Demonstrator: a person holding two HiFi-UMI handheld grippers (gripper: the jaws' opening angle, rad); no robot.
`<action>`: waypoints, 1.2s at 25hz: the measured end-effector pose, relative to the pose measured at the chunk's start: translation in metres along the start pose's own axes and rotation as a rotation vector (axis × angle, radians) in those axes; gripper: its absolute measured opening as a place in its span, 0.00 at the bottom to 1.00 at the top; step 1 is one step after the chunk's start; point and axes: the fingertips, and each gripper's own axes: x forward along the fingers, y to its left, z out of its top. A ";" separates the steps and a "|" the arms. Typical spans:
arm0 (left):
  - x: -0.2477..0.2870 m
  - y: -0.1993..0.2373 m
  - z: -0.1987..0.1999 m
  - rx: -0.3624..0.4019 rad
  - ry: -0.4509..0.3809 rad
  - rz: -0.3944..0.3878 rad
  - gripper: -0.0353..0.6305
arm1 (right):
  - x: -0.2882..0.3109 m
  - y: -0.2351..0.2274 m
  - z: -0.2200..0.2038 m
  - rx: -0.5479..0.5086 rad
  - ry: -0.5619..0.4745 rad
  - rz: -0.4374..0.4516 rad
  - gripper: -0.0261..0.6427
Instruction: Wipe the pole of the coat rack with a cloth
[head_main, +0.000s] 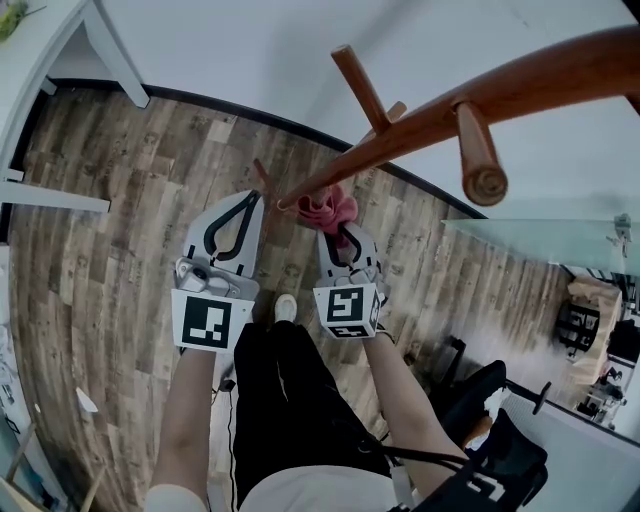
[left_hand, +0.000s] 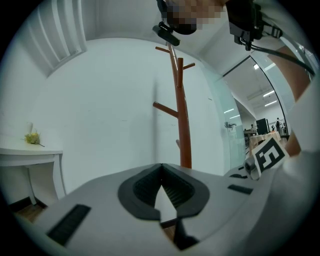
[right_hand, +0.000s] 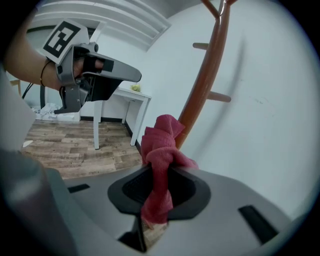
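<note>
The brown wooden coat rack pole (head_main: 420, 125) slants across the head view from upper right down to the floor, with pegs (head_main: 478, 150) sticking out. A pink cloth (head_main: 328, 208) is bunched against the lower pole, and my right gripper (head_main: 340, 232) is shut on it. In the right gripper view the cloth (right_hand: 160, 150) rises from the jaws and touches the pole (right_hand: 202, 85). My left gripper (head_main: 240, 205) is shut and holds nothing, just left of the pole's lower part. In the left gripper view the pole (left_hand: 182, 112) stands ahead, beyond the left gripper (left_hand: 161, 179).
White wall behind the rack. A white table (left_hand: 30, 155) with a small plant stands at the left. A glass partition (head_main: 540, 240) is to the right. The wood floor (head_main: 110, 280) lies below, with the person's legs and shoe (head_main: 285, 308) by the rack's base.
</note>
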 end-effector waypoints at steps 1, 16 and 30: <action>-0.001 0.000 0.001 -0.043 -0.007 0.015 0.07 | -0.005 -0.001 0.002 0.004 -0.005 -0.005 0.17; -0.005 -0.017 0.061 -0.082 -0.081 0.004 0.07 | -0.076 -0.052 0.050 0.141 -0.112 -0.166 0.17; -0.005 -0.019 0.111 -0.043 -0.130 -0.011 0.07 | -0.120 -0.096 0.099 0.174 -0.219 -0.279 0.17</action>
